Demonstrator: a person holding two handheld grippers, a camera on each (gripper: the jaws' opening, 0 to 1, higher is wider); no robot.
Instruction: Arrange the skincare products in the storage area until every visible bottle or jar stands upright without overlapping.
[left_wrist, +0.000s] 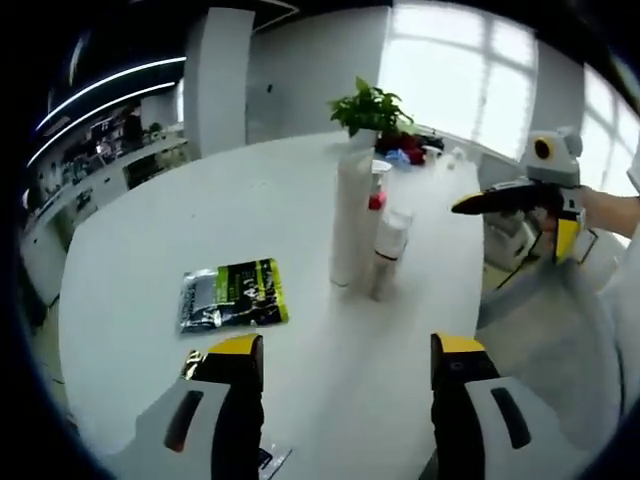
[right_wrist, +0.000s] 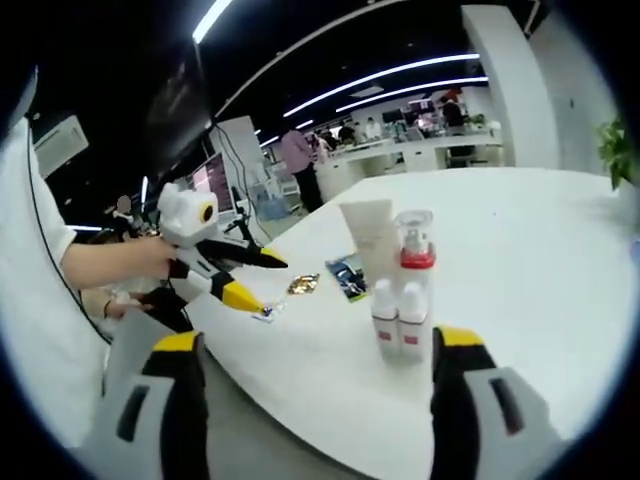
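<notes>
On the white table (left_wrist: 190, 220) a tall white tube (left_wrist: 352, 215) stands upright in a tight cluster with a small white bottle (left_wrist: 390, 248) and a clear pump bottle with a red collar (left_wrist: 378, 196). My left gripper (left_wrist: 348, 348) is open and short of the cluster, nothing between its jaws. The right gripper (left_wrist: 470, 205) hovers right of the cluster, held by a hand. In the right gripper view the tube (right_wrist: 370, 235), the pump bottle (right_wrist: 415, 245) and two small white bottles (right_wrist: 385, 315) stand ahead of my open right gripper (right_wrist: 318, 345). The left gripper (right_wrist: 255, 278) shows at left, open.
A green and silver sachet (left_wrist: 233, 295) lies flat left of the cluster, also seen as a dark sachet (right_wrist: 345, 275) beside a gold one (right_wrist: 303, 285). A potted plant (left_wrist: 370, 108) stands at the far table edge. The table edge (right_wrist: 300, 420) runs close below the bottles. People stand far behind.
</notes>
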